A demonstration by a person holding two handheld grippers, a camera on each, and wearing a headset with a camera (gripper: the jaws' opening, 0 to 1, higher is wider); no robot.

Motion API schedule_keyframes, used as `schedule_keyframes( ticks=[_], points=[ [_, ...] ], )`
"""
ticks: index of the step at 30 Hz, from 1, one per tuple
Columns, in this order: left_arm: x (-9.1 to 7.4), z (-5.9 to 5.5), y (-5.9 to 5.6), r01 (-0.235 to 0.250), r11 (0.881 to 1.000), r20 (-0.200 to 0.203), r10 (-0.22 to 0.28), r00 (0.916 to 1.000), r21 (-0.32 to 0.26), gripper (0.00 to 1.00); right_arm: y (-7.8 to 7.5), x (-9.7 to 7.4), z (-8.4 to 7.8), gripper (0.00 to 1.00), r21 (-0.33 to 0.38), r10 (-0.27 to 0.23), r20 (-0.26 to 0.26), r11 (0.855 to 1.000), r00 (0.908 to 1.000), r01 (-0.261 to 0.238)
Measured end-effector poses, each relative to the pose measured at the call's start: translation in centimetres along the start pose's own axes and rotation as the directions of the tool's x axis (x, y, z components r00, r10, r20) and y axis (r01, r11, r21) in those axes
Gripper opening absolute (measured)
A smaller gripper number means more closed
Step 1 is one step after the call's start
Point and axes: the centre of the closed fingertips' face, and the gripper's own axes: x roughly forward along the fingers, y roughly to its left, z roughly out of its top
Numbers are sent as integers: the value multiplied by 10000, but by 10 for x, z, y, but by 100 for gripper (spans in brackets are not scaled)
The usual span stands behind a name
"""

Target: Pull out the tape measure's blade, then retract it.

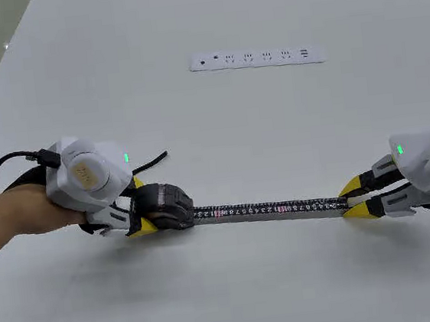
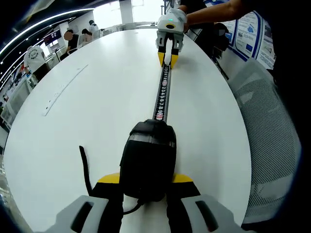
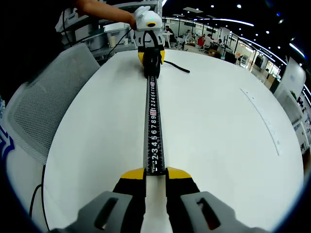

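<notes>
The person's left hand (image 1: 28,210) comes in from the near left edge of the head view and holds the white, yellow-tipped left gripper (image 1: 144,205). A black cable (image 1: 0,168) loops from the back of that gripper. Its jaws are part-way apart and clamped on the sides of the black, rounded tape measure case (image 1: 166,206), which sits on the white round table (image 1: 235,128). In the left gripper view the case (image 2: 148,155) is wedged between the two yellow tips of the left gripper (image 2: 146,178), and its thin black wrist strap (image 2: 85,165) lies loose on the table beside it.

The dark blade with pale numerals (image 1: 274,208) runs out of the case in a straight line, low over the table. Its far end is in the right gripper (image 1: 350,200), well apart from the case. In the right gripper view the yellow tips of the right gripper (image 3: 155,172) are drawn close together, pinching the blade's end (image 3: 153,121) from both sides. The case (image 3: 151,65) is at the other end of the blade.

A flat white power strip (image 1: 256,57) lies farther back on the table, well clear of both grippers. A grey mesh chair back (image 2: 272,145) stands beside the table's edge.
</notes>
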Motion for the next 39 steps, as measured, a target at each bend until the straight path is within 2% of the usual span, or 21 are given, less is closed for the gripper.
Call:
schedule_keyframes(
  ticks=[9, 13, 16, 20, 22, 25, 27, 29, 32, 33, 35, 36, 37, 38, 39],
  points=[
    [4, -4, 0, -74, 10000, -226, 75, 9997, 64, 32, -1, -1, 0, 15, -216, -179, -211, 9996, 9996, 174],
    [3, -5, 1, -119, 9995, -116, 116, 9999, -279, 32, 2, -2, 0, 20, 4, -291, -181, 9996, 9994, 291],
    [-2, -8, 1, -177, 9990, -67, 175, 9998, -405, 33, 1, -6, 1, 26, 306, -571, -7, 9979, 9984, 571],
    [-9, -11, 0, -293, 9954, 250, 317, 9992, -911, 40, 0, -12, 0, 38, 569, -955, 14, 9938, 9954, 953],
    [-14, -9, -1, -426, 9927, 622, 498, 9968, -1128, 44, 2, -15, 0, 41, 705, -1077, 90, 9918, 9941, 1068],
    [-21, -5, -1, -756, 9839, 1378, 984, 9856, -1617, 55, 4, -19, 1, 50, 1070, -1435, 254, 9843, 9893, 1401],
    [-24, -4, -2, -836, 9781, 1637, 1157, 9797, -1907, 61, 4, -21, 1, 55, 1496, -1689, 295, 9753, 9852, 1627],
    [-28, -5, -4, -1003, 9713, 1846, 1414, 9726, -2155, 67, 7, -24, 2, 60, 1533, -1844, 389, 9723, 9821, 1764],
    [-35, -5, -9, -1186, 9580, 2130, 1770, 9609, -2612, 70, 11, -27, 4, 66, 2159, -2179, 546, 9554, 9744, 2015],
    [-37, -4, -11, -1302, 9516, 2299, 1976, 9530, -2783, 71, 12, -27, 4, 70, 2490, -2397, 563, 9435, 9692, 2189],
    [-42, -4, -13, -1548, 9378, 2480, 2372, 9393, -3108, 74, 16, -29, 5, 78, 2854, -2586, 665, 9304, 9637, 2299],
    [-42, -4, -14, -1588, 9362, 2510, 2430, 9370, -3136, 75, 17, -29, 6, 79, 2897, -2587, 682, 9293, 9636, 2290],
    [-44, -4, -17, -1676, 9280, 2600, 2611, 9296, -3329, 77, 21, -30, 7, 81, 3028, -2611, 706, 9252, 9627, 2287],
    [-47, -2, -19, -1718, 9147, 2784, 2836, 9176, -3657, 78, 23, -31, 9, 82, 3089, -2717, 766, 9213, 9593, 2363],
    [-49, -1, -21, -1747, 9088, 2900, 2958, 9102, -3788, 79, 25, -31, 11, 83, 3155, -2778, 851, 9184, 9568, 2386]
  ],
)
